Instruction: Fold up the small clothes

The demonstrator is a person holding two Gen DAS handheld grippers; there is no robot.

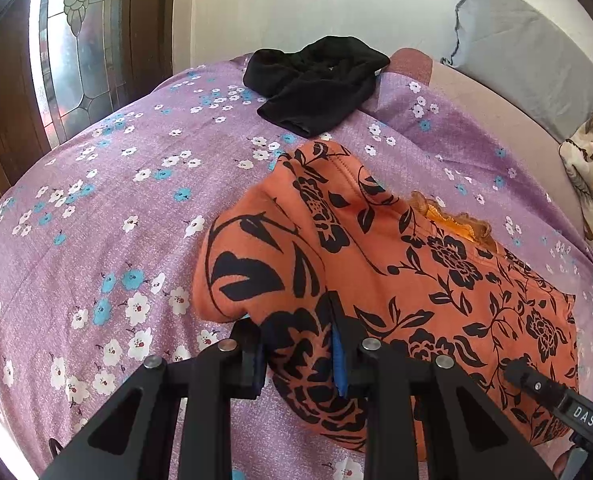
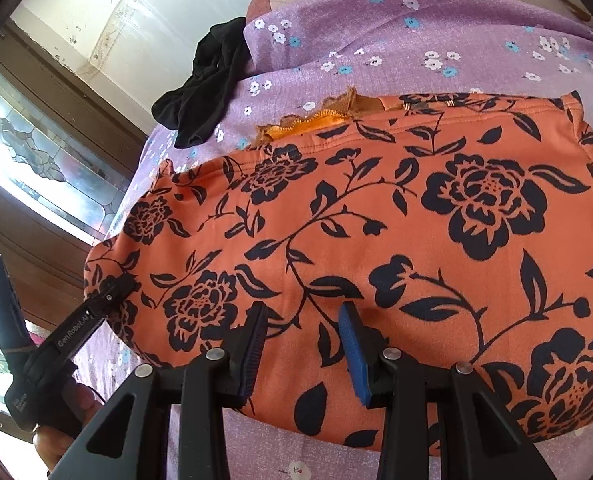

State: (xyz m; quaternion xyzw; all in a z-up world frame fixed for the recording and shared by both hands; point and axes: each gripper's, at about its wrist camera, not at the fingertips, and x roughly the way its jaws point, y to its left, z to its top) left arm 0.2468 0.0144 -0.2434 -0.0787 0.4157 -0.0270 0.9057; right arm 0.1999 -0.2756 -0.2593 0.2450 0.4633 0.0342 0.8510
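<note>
Though folds hide the hem, both tongs (image 1: 296, 350) (image 2: 302, 346) pinch the orange garment (image 2: 376, 232).

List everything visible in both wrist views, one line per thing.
Orange garment with black flower print: one, orange and black, spread on the bed nearest the cameras.
Black cloth garment: one, black, crumpled at the bed's far edge.
Purple floral bedsheet: one, purple with white and blue flowers, covering the bed.
Grey pillow: one, grey, against the wall.
Beige patterned cloth: one, beige and brown, bunched at the bed's side.
Stained-glass window: one, in a brown wooden frame.
Left gripper: black, jaws pinching the orange garment's left end.
Right gripper: black, jaws astride the garment's near edge.
</note>
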